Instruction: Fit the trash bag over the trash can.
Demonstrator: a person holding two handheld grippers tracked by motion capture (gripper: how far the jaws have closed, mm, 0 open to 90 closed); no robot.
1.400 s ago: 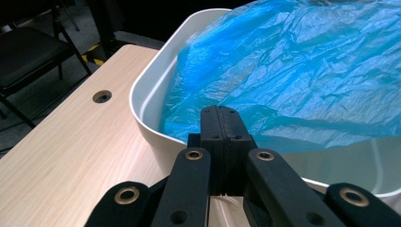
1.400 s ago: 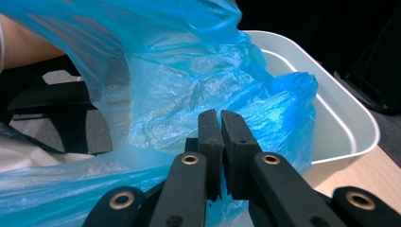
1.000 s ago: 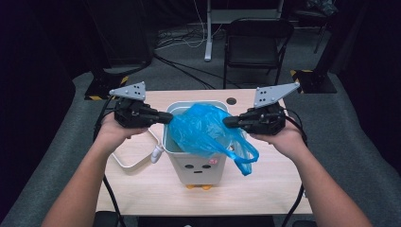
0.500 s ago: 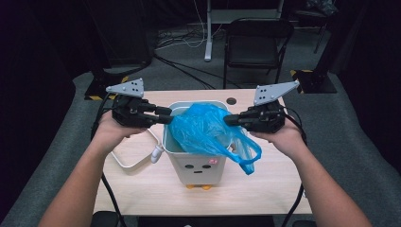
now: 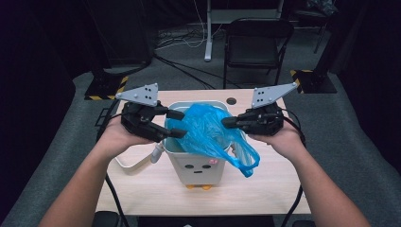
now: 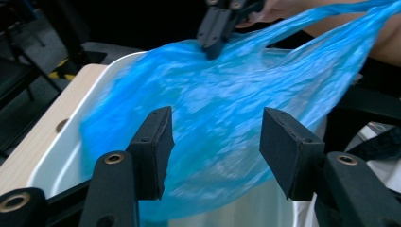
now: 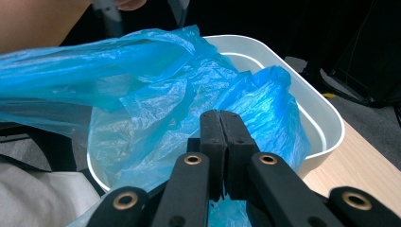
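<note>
A white bin [image 5: 198, 166] with a small face on its front stands on the wooden table [image 5: 265, 189]. A crumpled blue plastic bag [image 5: 208, 130] sits in its mouth and hangs over the right rim. My right gripper [image 5: 226, 123] is shut on the bag's right side and holds the film taut. In the right gripper view its jaws [image 7: 221, 118] meet over the bag [image 7: 156, 85] and the bin's rim [image 7: 312, 113]. My left gripper [image 5: 179, 124] is at the bag's left edge. Its jaws have just been opening, and the pads [image 6: 153, 142] press on nothing, with the bag [image 6: 222, 94] beyond them.
A white cord [image 5: 137, 165] loops on the table left of the bin. A small round hole [image 5: 231, 100] lies near the table's far edge. A black folding chair [image 5: 255, 47] and floor cables stand behind the table.
The left gripper's jaws have spread apart and let go of the bag, and that hand has drawn back a little to the left and upward. The right gripper has stayed put.
</note>
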